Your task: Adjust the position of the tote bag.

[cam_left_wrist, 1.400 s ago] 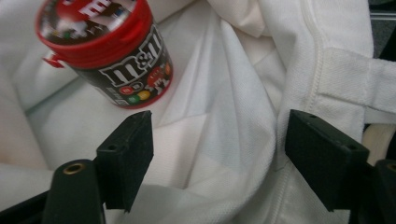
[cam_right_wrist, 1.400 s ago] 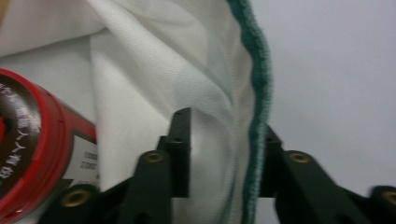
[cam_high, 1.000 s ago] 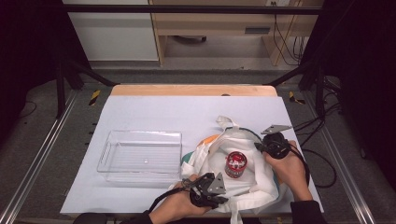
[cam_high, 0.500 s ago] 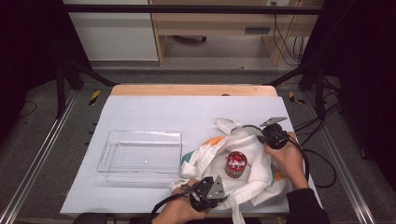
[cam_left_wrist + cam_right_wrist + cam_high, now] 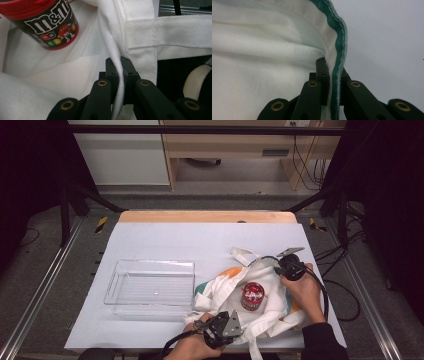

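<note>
**Both tongs clamped on the bag rim, candy can sitting in the middle**

So here's the setup. The bag [image 5: 250, 292] is a white cloth tote with orange and green patches, lying lower right of centre in the high view, on the table [image 5: 165, 240]. Its mouth is spread open, and the can [image 5: 252, 296], red lid and dark M&M's label, stands inside it on the cloth.

The left gripper [image 5: 220, 327] is at the bottom edge of the high view, just below and left of the can. In the left gripper view its jaws are pressed together on a white hem of the bag [image 5: 117, 82], right beside where a strap [image 5: 175, 33] is sewn on. The can [image 5: 47, 22] sits in the upper left of that view, near the jaws but not touching them. The jaws have just been closing, with the hem between them.

The right gripper [image 5: 290, 266] is on the right side of the bag, up and right of the can. In the right gripper view its jaws pinch the green-edged rim [image 5: 338, 75], with white cloth on the left and bare table on the right.

So the can lies between the two tongs, apart from both. A clear tray [image 5: 150, 285] sits empty just left of the bag.
</note>
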Demonstrator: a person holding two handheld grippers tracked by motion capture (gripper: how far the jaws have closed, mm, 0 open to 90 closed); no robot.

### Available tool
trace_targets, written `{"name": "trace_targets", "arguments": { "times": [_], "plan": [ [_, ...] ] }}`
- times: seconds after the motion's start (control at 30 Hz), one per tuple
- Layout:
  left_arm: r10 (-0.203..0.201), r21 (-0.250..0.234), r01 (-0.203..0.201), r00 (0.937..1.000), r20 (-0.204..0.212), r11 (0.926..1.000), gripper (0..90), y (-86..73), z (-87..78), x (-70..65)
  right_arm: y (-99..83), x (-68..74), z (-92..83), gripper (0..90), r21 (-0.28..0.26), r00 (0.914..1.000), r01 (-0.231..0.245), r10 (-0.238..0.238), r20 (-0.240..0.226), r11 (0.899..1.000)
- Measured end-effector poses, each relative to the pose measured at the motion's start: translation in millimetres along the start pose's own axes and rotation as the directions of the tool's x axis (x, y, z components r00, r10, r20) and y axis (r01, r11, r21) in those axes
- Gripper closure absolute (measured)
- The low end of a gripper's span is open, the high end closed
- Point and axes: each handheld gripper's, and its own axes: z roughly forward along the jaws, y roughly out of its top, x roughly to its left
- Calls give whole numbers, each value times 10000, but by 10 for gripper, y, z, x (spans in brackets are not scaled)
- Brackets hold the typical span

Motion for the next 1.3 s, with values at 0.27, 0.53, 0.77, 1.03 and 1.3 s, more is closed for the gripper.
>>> {"name": "trace_targets", "arguments": {
  "times": [0.27,0.53,0.77,1.03,1.3],
  "plan": [
    [-143,-55,143,9999,62,9999,866,-6,2,11,-7,-12,6,867,42,10000,-42,42,86,10000],
    [-1015,-832,995,9946,-213,9916,620,83,-246,119,-28,89,-324,449,-988,9891,136,11,1474,9950],
    [-1244,-2144,732,9637,-2363,9740,481,406,-795,451,-157,218,-1052,402,-2457,9848,-701,1063,1376,9668],
    [-1309,-1051,1040,9464,-2952,9890,393,562,-569,949,-469,509,-1217,439,-1961,9923,-800,967,770,9773],
    [-1295,208,1423,9448,-3011,9896,523,573,-202,1155,-706,647,-1158,538,-1294,9962,-612,687,538,9897]
  ]
}}
